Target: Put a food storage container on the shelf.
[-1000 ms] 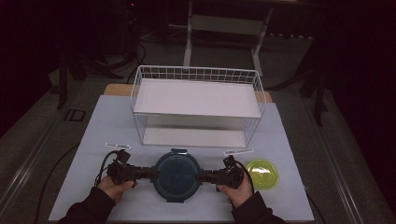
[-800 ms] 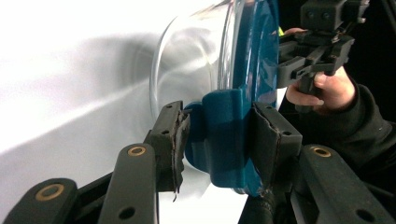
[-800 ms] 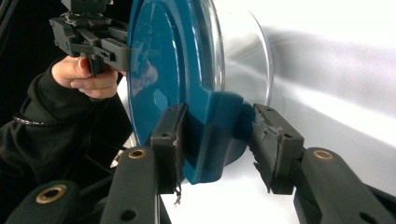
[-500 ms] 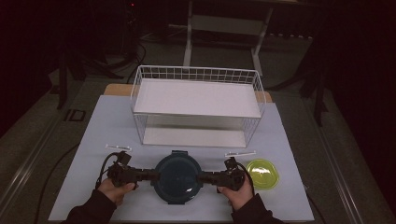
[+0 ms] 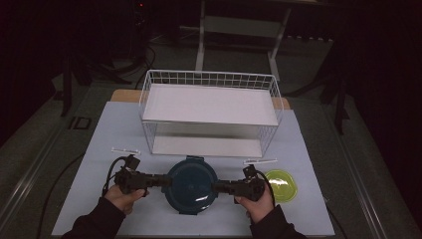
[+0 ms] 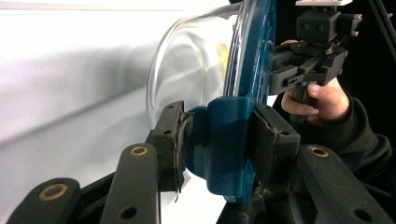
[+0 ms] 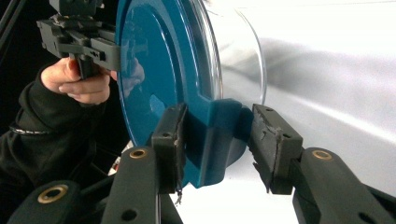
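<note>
Near the table's front edge, each hand-held gripper (image 5: 160, 180) (image 5: 219, 187) clamps the blue-lidded container (image 5: 191, 184)

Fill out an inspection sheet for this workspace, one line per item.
Surface: pale table, bare at the left.
Job's things: glass container with blue lid, gripped by its two side clips.
Clutter: wire basket shelf; yellow-green dish; two small white strips.
Grippers: left gripper and right gripper each clamp a lid clip.
Cables: one black cable per gripper.
Surroundings: dark floor, metal stand behind.
</note>
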A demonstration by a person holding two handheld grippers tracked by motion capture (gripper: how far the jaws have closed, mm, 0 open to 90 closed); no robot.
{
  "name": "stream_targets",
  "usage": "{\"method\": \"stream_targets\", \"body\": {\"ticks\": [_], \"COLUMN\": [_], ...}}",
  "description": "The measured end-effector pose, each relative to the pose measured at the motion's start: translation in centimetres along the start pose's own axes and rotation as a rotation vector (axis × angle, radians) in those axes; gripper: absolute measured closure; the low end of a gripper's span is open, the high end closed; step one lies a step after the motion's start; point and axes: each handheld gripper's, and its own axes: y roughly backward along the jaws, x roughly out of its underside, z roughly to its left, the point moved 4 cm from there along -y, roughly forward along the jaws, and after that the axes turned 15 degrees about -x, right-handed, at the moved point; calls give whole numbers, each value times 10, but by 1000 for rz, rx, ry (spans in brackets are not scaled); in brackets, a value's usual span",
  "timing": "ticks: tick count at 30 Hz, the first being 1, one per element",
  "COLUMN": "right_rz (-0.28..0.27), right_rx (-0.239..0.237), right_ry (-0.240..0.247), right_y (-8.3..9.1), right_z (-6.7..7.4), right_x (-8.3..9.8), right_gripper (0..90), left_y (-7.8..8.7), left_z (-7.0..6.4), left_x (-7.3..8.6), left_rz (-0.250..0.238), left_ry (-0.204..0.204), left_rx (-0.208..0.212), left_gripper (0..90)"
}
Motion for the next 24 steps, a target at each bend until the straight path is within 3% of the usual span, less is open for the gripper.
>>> {"method": "stream_targets", "body": {"ticks": [24], "right_rz": [-92], "right_rx": [26], "right_ry": [104], "right_y": [43], "right_z": [51], "right_x": [-73], "right_gripper": [567], "left_y": [32], "left_z": [-49], "left_x": [-79], "left_rz": [-124], "left_ry": [-89], "left_rx": [11], "left_gripper": [579]}}
